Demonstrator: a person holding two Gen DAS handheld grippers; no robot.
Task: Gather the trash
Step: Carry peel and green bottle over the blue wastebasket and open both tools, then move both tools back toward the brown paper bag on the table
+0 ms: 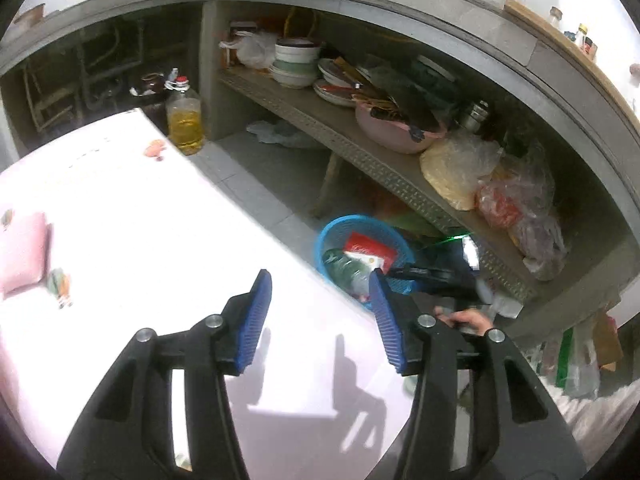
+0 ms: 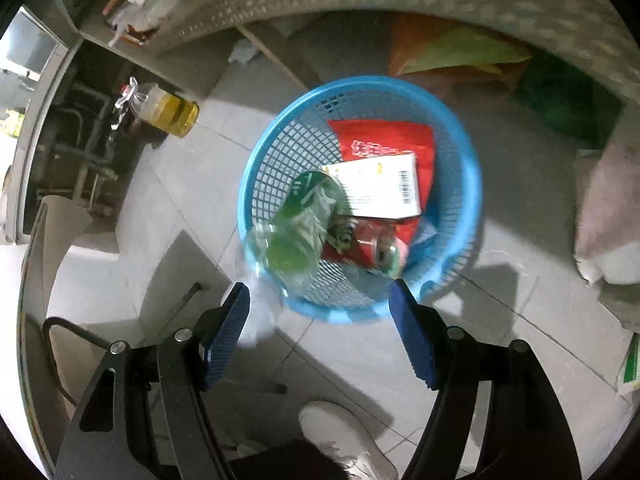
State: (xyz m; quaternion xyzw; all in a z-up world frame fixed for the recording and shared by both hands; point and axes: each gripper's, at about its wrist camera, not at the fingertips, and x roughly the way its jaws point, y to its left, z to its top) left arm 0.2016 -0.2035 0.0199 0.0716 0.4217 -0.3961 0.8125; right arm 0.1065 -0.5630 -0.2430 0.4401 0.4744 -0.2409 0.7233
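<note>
From the left wrist we look obliquely down over the pale table [image 1: 120, 208] toward the shelf [image 1: 360, 148] at one o'clock, seen from a distance. From the right wrist we look steeply down, close above the blue basket [image 2: 460, 152] at twelve. Both views share that basket [image 1: 332, 232] and the oil bottle [image 1: 184, 120].

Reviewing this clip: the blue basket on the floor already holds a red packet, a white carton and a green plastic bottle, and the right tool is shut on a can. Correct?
Not quite. The right tool is open and empty above the blue basket, as the right wrist view shows. The red packet, white carton and green plastic bottle are inside.
</note>
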